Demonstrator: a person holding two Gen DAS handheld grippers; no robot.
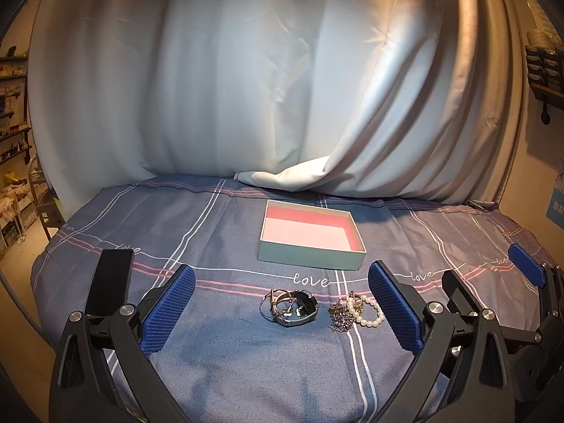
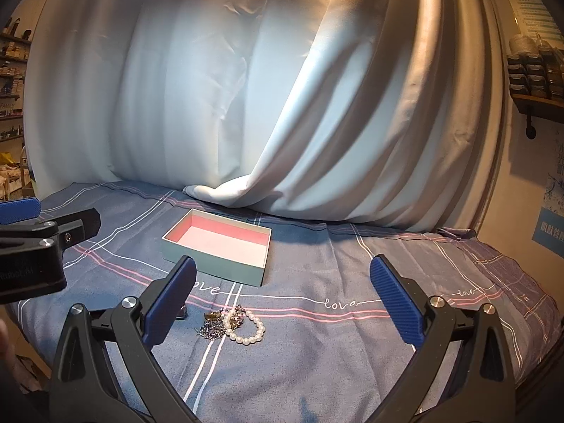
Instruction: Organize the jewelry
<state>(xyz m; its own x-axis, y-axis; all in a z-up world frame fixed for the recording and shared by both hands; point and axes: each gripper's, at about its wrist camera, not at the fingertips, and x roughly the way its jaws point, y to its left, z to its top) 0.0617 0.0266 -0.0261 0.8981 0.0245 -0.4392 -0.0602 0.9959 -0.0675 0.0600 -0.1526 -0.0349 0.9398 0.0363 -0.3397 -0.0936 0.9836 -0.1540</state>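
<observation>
An open teal box with a pink lining (image 1: 312, 234) (image 2: 216, 243) stands empty on the blue bedsheet. In front of it lie a dark wristwatch (image 1: 289, 307), a tangled metal chain (image 1: 341, 315) (image 2: 212, 324) and a pearl bracelet (image 1: 370, 312) (image 2: 248, 328). My left gripper (image 1: 282, 312) is open, low over the sheet, with the watch between its blue pads (image 1: 169, 312). My right gripper (image 2: 282, 303) is open, with the chain and pearls just inside its left finger (image 2: 169, 305). The watch is mostly hidden behind that finger in the right wrist view.
A pale curtain (image 1: 246, 81) hangs behind the bed and drapes onto the sheet behind the box. Shelves (image 1: 12, 105) stand at the left and a wall rack (image 2: 535, 81) at the right. The right gripper shows at the right edge of the left wrist view (image 1: 493, 282).
</observation>
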